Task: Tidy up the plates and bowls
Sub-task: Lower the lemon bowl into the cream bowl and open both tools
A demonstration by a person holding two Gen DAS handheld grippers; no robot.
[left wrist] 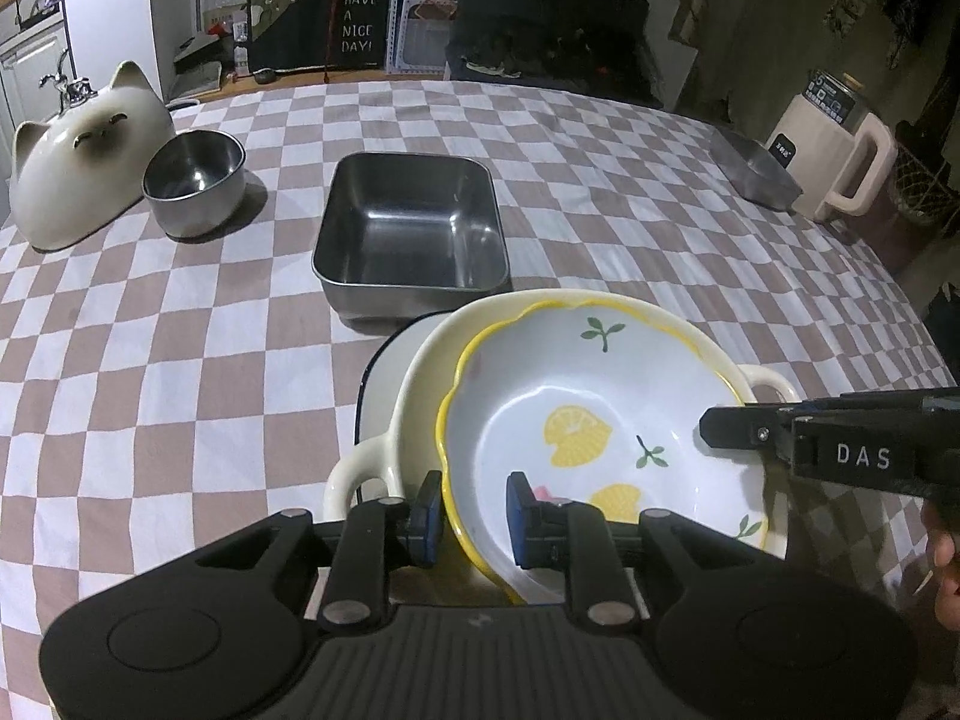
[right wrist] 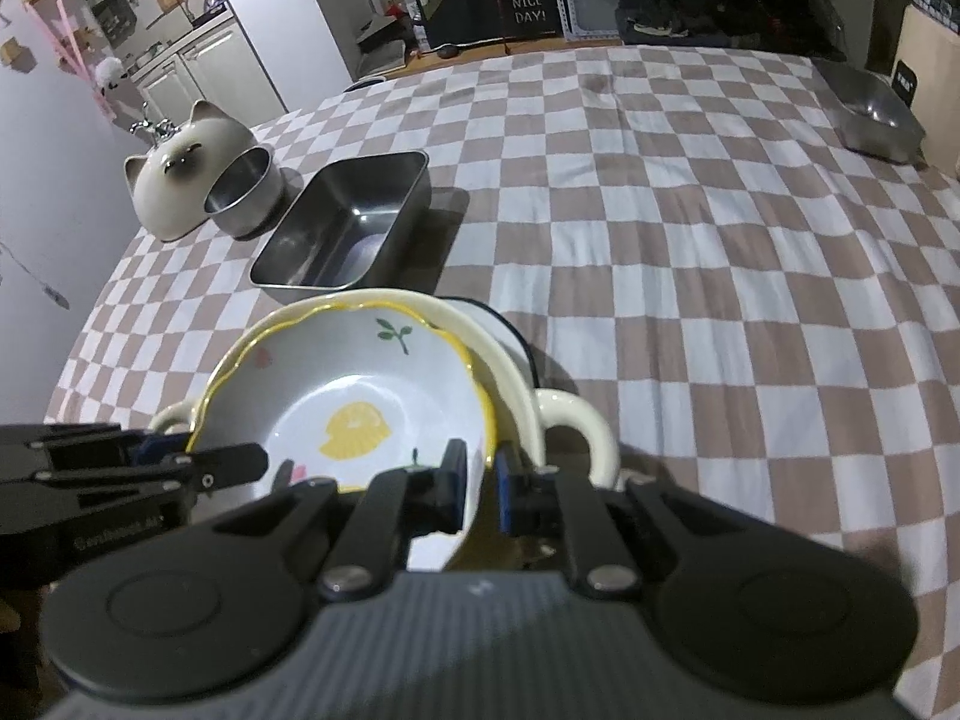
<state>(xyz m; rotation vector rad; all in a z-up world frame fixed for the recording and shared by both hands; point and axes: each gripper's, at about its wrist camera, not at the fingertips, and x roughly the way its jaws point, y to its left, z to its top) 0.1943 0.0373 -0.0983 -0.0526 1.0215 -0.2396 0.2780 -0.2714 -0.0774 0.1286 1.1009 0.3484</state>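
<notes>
Right now both grippers are straddling the rim of the lemon bowl (left wrist: pixel 576 420). Left gripper (left wrist: pixel 474 510) is sitting at the bowl's 7 o'clock edge in the left wrist view, one blue pad (left wrist: pixel 427 517) outside the wall, the other inside, jaws narrow but a gap is showing on the inner side, so a firm clamp cannot be told. Right gripper (right wrist: pixel 480 489) is sitting at the bowl's 5 o'clock edge in the right wrist view, rim passing between its pads (right wrist: pixel 505 495), jaws narrow, contact likewise unclear.

Lemon bowl is sitting tilted inside the cream dish (left wrist: pixel 414 396), a two-handled piece; its handles are sticking out at 8 and 2 o'clock in the left view. Cream dish is resting on a white plate (left wrist: pixel 384 372) with a dark rim, peeking out at 10 o'clock.

Just beyond the stack at 12 o'clock a square steel tray (left wrist: pixel 411 228) is lying on the checkered cloth (left wrist: pixel 630 210). A round steel bowl (left wrist: pixel 195 180) is standing at 10 o'clock, just beside a cat-shaped ceramic (left wrist: pixel 84 162). Well apart at 2 o'clock a second steel tray (left wrist: pixel 753 171) is lying near a cream jug appliance (left wrist: pixel 834 150) at the table edge.
</notes>
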